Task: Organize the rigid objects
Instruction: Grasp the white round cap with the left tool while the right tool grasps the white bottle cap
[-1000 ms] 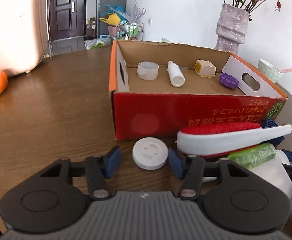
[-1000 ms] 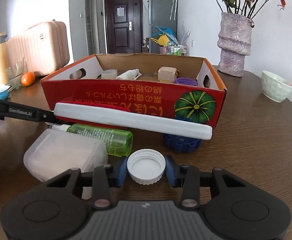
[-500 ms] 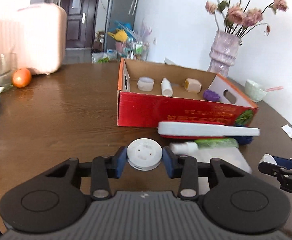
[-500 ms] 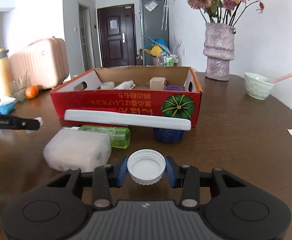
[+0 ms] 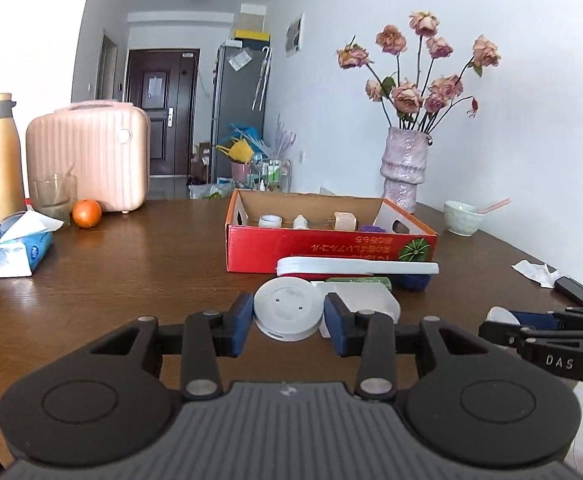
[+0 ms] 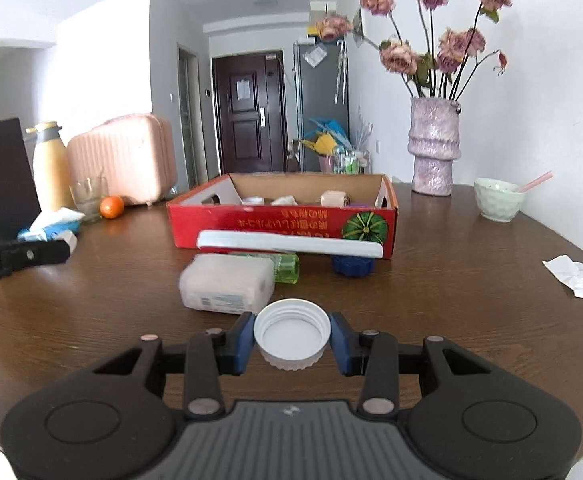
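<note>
In our left gripper (image 5: 288, 322) the blue pads (image 5: 238, 322) are clamped on the rim of a flat white lid (image 5: 288, 312), one pad on each side, and the lid rides clear of the table (image 5: 131, 264). Our right gripper (image 6: 291, 340) is likewise closed across a white screw cap (image 6: 291, 332), hollow side up, pads pressing on its ribbed skirt. We judge both pieces light, stiff plastic: they should not give under the pads, but the lid's smooth edge could slip or swivel if we tilt it, so a hold across the full width, as now, looks right to us. The cap's ribs should give the surer bite.

Just past the grippers lie a frosted white box (image 6: 227, 284), a green bottle (image 6: 285, 268) on its side, a blue cap (image 6: 351, 266) and a long white brush (image 6: 291, 242) with a red face, which lies close against the front of the red cardboard box (image 6: 283, 222). That open box, well ahead of both grippers, already holds several small items, and we take it to be where the lid and cap belong.

The frosted box looks wide for our jaws, so we would take it across its shorter side. The bottle seems smooth and apt to roll, so across its middle. The brush looks long and light, so near its balance point
</note>
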Available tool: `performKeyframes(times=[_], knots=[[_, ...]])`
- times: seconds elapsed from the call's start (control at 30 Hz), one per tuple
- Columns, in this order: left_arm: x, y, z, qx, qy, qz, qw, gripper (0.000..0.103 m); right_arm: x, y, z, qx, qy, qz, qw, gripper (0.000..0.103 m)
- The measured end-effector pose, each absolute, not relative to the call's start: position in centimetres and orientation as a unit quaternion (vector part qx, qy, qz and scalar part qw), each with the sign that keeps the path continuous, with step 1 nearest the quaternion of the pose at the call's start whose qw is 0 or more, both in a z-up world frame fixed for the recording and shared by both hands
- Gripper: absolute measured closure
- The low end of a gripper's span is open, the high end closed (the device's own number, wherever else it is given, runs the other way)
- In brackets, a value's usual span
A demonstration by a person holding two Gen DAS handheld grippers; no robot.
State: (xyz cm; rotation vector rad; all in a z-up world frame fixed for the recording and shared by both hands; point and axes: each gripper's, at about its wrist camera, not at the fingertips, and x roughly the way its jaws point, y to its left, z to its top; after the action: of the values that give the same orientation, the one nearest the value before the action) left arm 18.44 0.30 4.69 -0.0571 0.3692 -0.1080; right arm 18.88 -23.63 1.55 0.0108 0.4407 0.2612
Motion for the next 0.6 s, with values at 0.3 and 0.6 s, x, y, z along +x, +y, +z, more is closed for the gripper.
performKeyframes(times=[0.3,0.6], knots=[[15.2,0.2,4.7,-0.034,0.163,-0.067,0.984,0.064,15.6,-23.6,1.8,-0.005,0.201,0.124,0.972,0.064],[16.2,0.4,5.2,-0.037,0.157,-0.069,0.985,0.064,16.5,-23.7,2.2,-0.006,0.198,0.119,0.973,0.064]])
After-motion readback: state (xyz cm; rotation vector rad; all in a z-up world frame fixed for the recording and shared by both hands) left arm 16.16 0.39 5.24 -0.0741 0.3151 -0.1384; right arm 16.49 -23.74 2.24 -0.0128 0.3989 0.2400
